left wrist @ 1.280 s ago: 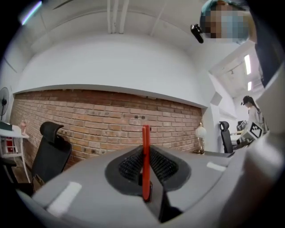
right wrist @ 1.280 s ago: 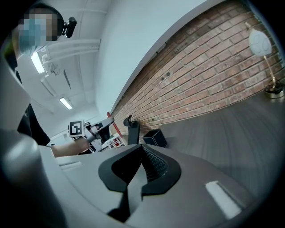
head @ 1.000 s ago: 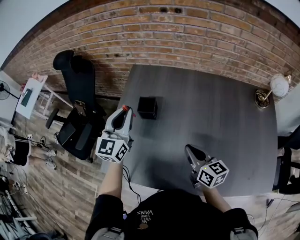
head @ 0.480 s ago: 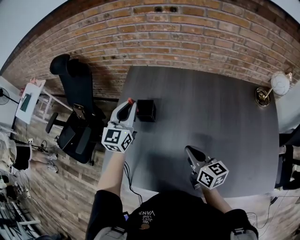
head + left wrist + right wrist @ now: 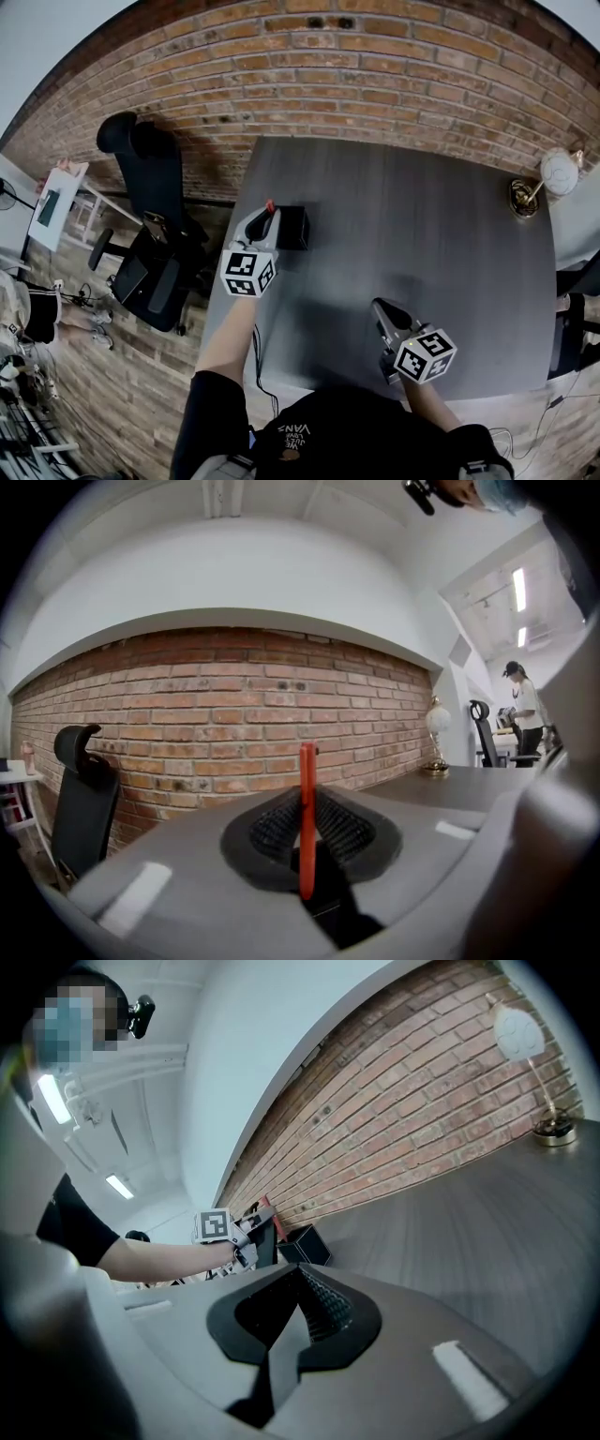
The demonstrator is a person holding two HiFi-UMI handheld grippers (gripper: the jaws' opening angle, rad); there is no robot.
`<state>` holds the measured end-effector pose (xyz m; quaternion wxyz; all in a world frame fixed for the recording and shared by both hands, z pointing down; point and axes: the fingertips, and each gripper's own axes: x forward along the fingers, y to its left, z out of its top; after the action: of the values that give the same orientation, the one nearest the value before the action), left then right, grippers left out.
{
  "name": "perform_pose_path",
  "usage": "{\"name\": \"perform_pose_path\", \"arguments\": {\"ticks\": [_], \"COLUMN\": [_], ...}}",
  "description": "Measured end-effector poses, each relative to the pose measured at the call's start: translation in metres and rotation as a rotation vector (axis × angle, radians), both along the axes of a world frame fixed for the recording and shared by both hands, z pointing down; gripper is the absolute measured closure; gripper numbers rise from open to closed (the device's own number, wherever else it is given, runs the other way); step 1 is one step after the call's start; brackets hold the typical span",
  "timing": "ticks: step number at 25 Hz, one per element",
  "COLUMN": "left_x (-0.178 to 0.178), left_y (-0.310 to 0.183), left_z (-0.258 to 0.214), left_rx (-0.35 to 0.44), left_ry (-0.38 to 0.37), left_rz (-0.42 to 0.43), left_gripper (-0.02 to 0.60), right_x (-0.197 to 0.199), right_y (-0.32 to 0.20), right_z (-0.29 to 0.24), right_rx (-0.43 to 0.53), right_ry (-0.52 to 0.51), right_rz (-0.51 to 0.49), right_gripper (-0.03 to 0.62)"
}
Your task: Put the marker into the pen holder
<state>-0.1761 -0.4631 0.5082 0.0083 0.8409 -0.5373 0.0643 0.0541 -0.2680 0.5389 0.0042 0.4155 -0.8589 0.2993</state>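
A red marker [image 5: 307, 817] stands upright between the jaws of my left gripper [image 5: 308, 832], which is shut on it. In the head view the left gripper [image 5: 267, 217] hovers at the table's left side with the marker [image 5: 270, 205] poking up, just left of the black cube-shaped pen holder [image 5: 292, 228]. From the right gripper view the pen holder [image 5: 305, 1244] sits right beside the left gripper [image 5: 258, 1230] and the marker [image 5: 265, 1206]. My right gripper [image 5: 379, 307] hangs over the near part of the table, shut with nothing in it [image 5: 302, 1305].
The dark grey table [image 5: 412, 234] runs to a brick wall [image 5: 375, 84]. A small lamp [image 5: 553, 176] stands at its far right corner. A black office chair [image 5: 155, 234] sits on the floor to the left. A person [image 5: 520, 710] stands in the distance.
My left gripper has carried the marker forward and to the right, from off the table's left edge up to the pen holder's left side. The right gripper has stayed put.
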Motion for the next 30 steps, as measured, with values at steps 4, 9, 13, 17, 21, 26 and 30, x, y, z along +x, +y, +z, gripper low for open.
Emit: {"name": "perform_pose_path", "arguments": {"ticks": [4, 9, 13, 17, 21, 26, 30], "left_x": [-0.005, -0.006, -0.010, -0.010, -0.008, -0.008, -0.005], "left_y": [-0.005, -0.009, -0.012, -0.014, -0.015, -0.016, -0.015], "left_z": [0.020, 0.041, 0.059, 0.071, 0.082, 0.088, 0.092], "left_rx": [-0.057, -0.131, -0.213, -0.271, -0.312, -0.335, -0.339], "left_ry": [-0.040, -0.070, -0.062, -0.073, -0.096, -0.121, -0.172], "left_rz": [-0.022, -0.022, -0.051, -0.069, -0.073, -0.087, -0.077], "left_gripper": [0.488, 0.488, 0.488, 0.488, 0.488, 0.486, 0.486], "right_x": [-0.001, -0.001, -0.003, -0.005, -0.008, -0.009, -0.010], "right_y": [0.001, 0.001, 0.001, 0.002, 0.002, 0.003, 0.005], "right_z": [0.002, 0.004, 0.006, 0.009, 0.013, 0.015, 0.015], "right_rx": [-0.005, -0.014, -0.015, -0.024, -0.035, -0.040, -0.042], "right_ry": [-0.001, 0.000, 0.000, 0.001, 0.006, 0.004, 0.004], "right_rz": [-0.002, -0.002, -0.010, -0.016, -0.024, -0.033, -0.040], "right_gripper": [0.594, 0.594, 0.594, 0.594, 0.594, 0.594, 0.594]}}
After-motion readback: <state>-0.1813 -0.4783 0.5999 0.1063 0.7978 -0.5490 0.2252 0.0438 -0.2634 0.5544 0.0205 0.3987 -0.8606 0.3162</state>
